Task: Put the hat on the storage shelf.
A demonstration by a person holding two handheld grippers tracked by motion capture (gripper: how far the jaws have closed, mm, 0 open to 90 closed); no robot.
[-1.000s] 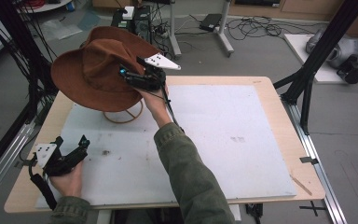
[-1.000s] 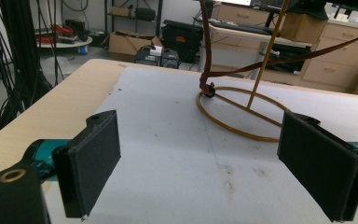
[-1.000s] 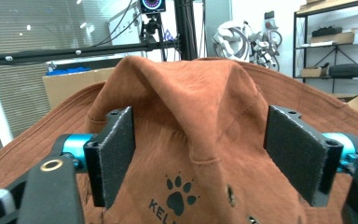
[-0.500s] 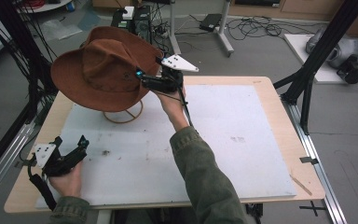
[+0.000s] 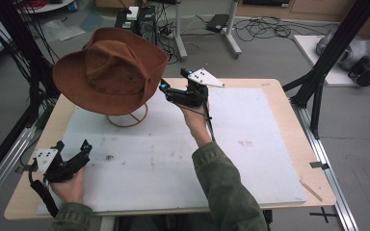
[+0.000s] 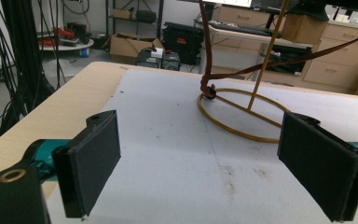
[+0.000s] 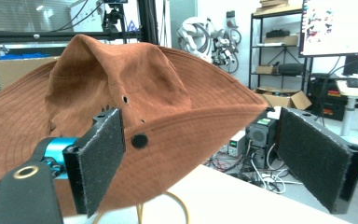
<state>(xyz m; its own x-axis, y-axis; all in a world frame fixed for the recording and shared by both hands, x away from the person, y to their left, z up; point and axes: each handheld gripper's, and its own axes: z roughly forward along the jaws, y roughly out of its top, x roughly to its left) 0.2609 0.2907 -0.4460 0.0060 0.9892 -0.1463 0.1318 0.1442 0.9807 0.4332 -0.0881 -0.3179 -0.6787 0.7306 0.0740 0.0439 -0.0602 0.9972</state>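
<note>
A second ago the right gripper (image 5: 166, 88) had its jaws at the near rim of the brown brimmed hat (image 5: 111, 67); since then it has drawn away toward the right of the high view, and a clear gap now shows between its fingertips and the brim. Its jaws have just been opening, and they stand wide apart with nothing pressed between the pads. In the right gripper view the hat (image 7: 135, 116) rises beyond the two black pads (image 7: 101, 154), its brim running across the space between them but farther off, not touched by either. The hat itself looks much as it did in the earlier frames: perched tilted on the yellow wire stand (image 5: 126, 118), crown up, brim dipping toward the left gripper's side.

The left gripper (image 5: 74, 153) lies low near the table's (image 5: 274, 86) front left corner on the white mat (image 5: 250, 159), in the same spot as in the earlier frames, well apart from the hat. Its jaws are spread wide and hold nothing. In the left gripper view the stand's round base ring (image 6: 242, 116) sits on the mat ahead of the pads, its thin upright rod climbing out of the top of the picture, and the hat's brown chin cord (image 6: 208, 60) hangs down to a knot touching the ring's near left edge.

No containers are on the table
</note>
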